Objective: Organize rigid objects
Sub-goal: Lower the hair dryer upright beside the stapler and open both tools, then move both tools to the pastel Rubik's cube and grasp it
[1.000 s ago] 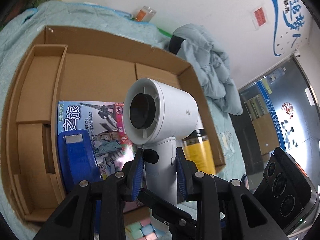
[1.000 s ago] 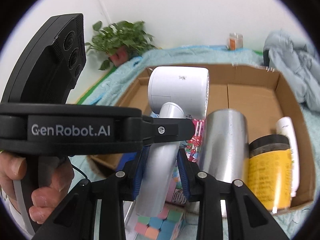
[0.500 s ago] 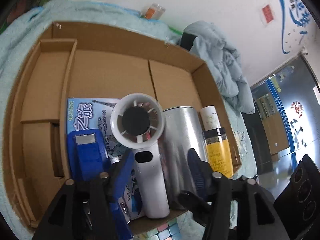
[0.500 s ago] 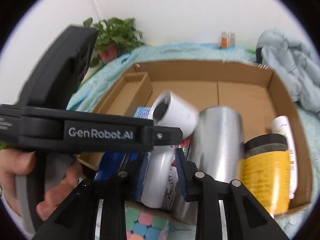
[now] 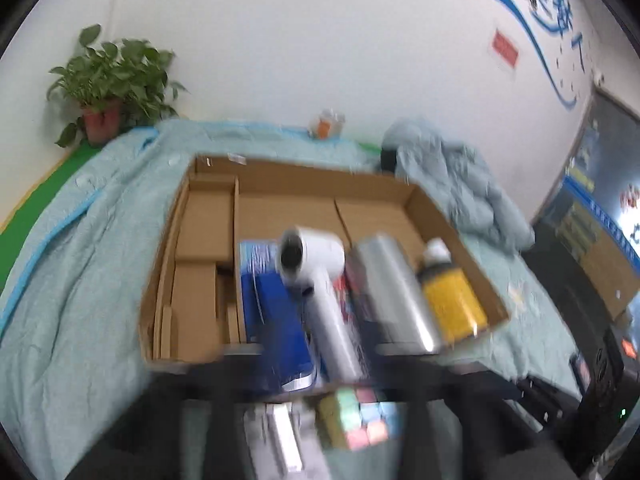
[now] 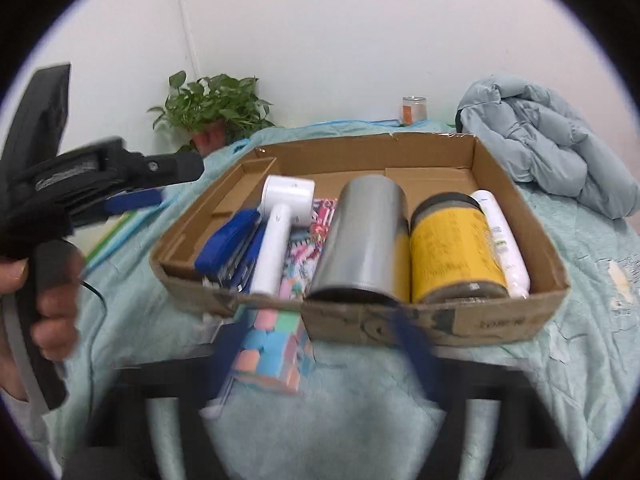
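The white hair dryer [image 6: 280, 224] lies in the cardboard box [image 6: 500, 322], handle towards me, between a blue stapler [image 6: 228, 240] and a silver cylinder [image 6: 360, 240]. A yellow jar [image 6: 452, 248] and a white tube [image 6: 500, 240] lie to the right. In the left wrist view the dryer [image 5: 316, 276] is free of my left gripper [image 5: 320, 376], which is a blurred smear, shut and empty. My right gripper [image 6: 320, 356] hangs before the box with its jaws closing, gripping nothing. A coloured cube [image 6: 272, 348] lies on the bed between its fingers, untouched.
A person's hand [image 6: 52, 320] holds the left gripper's handle at the left. The box sits on a light blue bedspread [image 6: 580, 320], with a crumpled jacket [image 6: 540, 144] at the back right and a potted plant [image 6: 212, 112] and small jar [image 6: 414, 110] by the wall.
Both grippers let go of the hair dryer and pulled back from the box. The dryer went from upright to lying in the box. The left jaws opened, then shut.
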Demonstrator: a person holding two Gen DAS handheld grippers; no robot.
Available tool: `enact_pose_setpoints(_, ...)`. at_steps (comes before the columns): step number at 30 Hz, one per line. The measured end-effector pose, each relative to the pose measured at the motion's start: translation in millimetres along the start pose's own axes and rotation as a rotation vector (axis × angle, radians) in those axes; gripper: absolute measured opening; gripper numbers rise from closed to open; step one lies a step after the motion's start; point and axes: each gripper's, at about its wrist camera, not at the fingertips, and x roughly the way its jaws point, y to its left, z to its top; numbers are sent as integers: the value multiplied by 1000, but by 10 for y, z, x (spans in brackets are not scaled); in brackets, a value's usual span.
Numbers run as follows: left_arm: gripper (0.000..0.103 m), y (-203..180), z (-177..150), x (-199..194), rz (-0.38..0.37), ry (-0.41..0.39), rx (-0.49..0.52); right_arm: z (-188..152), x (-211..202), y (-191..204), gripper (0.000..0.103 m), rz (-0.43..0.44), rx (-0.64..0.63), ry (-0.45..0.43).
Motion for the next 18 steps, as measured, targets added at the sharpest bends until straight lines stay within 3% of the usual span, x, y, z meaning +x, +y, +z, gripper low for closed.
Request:
enact_pose_setpoints(2, 16, -5, -100, -95, 3, -25, -10, -50, -10, -6, 36, 42, 16, 3)
enact_pose_setpoints(4, 61, -32, -176, -188, 30, -37, -6, -81, -46, 10, 64, 46, 20, -2)
enact_pose_setpoints(5, 103, -10, -209, -236, 52, -50, -27, -91, -70, -1, 91, 46, 26, -17)
enact_pose_setpoints(7, 103, 36, -281, -366, 58, -127, -72, -100, -130, -27, 99, 41, 42, -57)
enact_pose_setpoints(14, 102, 97, -426, -310, 109, -71, -67, -162, -78, -16, 99, 53, 59, -28)
enact_pose_setpoints(18, 102, 199, -596, -232, 123, -40, -85, -255, 113, 94, 99, 98, 15, 66)
